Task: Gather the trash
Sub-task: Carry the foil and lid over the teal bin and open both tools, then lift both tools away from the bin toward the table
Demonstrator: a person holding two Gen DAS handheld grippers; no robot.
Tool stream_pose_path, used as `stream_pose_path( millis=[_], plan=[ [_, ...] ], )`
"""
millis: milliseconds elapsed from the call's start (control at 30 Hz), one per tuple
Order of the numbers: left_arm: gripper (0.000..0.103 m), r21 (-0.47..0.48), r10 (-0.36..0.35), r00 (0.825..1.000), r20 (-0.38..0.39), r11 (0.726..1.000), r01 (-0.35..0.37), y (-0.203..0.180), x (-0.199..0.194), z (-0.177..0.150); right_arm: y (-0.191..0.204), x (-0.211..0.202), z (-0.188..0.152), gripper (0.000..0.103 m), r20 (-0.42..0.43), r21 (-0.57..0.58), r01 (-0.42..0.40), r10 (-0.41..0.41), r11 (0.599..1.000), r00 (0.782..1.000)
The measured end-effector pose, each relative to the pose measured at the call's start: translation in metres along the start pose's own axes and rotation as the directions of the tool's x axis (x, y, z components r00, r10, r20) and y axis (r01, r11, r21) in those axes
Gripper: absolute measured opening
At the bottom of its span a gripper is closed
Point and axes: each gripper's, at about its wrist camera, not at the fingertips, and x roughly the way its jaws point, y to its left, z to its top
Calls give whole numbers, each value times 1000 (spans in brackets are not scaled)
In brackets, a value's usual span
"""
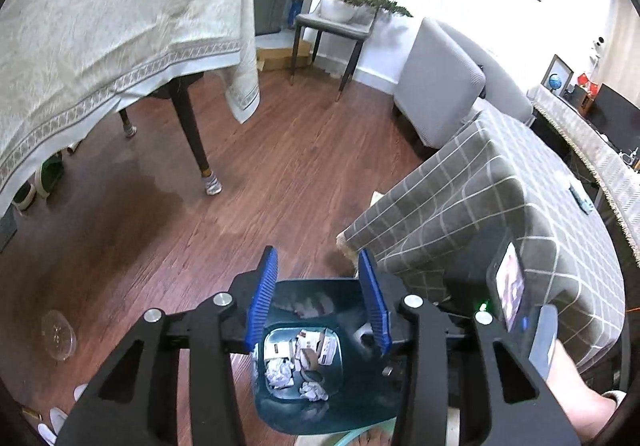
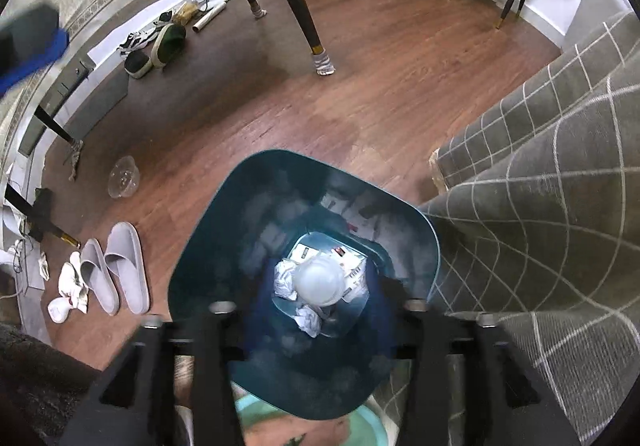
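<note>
Both wrist views look down into the dark teal plastic waste bin (image 2: 208, 266), which stands on the brown wood-plank floor (image 2: 360, 86) just beside the grey checked fabric sofa (image 2: 540, 206) at its 3 o'clock. The bin already holds crumpled white paper balls (image 2: 286, 280), printed card scraps (image 1: 316, 346) and a white domed plastic lid (image 2: 320, 280).

The left gripper (image 1: 318, 302), with blue ribbed pads (image 1: 264, 298), hangs spread apart and empty above the bin mouth. The right gripper's fingers are blurred against the bin interior; whether they are parted or closed cannot be told.

The remaining piece appears to be the clear crinkled plastic cup (image 2: 124, 176), lying on the floor at 10 o'clock from the bin. It is judged very light, thin-walled, slippery and easily crushed; a gentle pinch across the stiffer rim should hold best.
</note>
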Motion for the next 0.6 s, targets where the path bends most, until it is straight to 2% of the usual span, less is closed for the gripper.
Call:
stream_pose_path(
  millis=[267,400,600],
  plan=[
    [44,27,-10,997,74,1000,8,-15,-18,18,0,-40,2,52,78,-12,-45,46,999,996],
    [44,27,-34,994,102,999,32,-26,-25,28,3,-77,6,52,164,-27,-85,88,996,982],
    [44,51,-37,991,130,998,31,-41,-35,40,-3,-124,3,52,265,-43,-111,119,993,957]
  ],
)
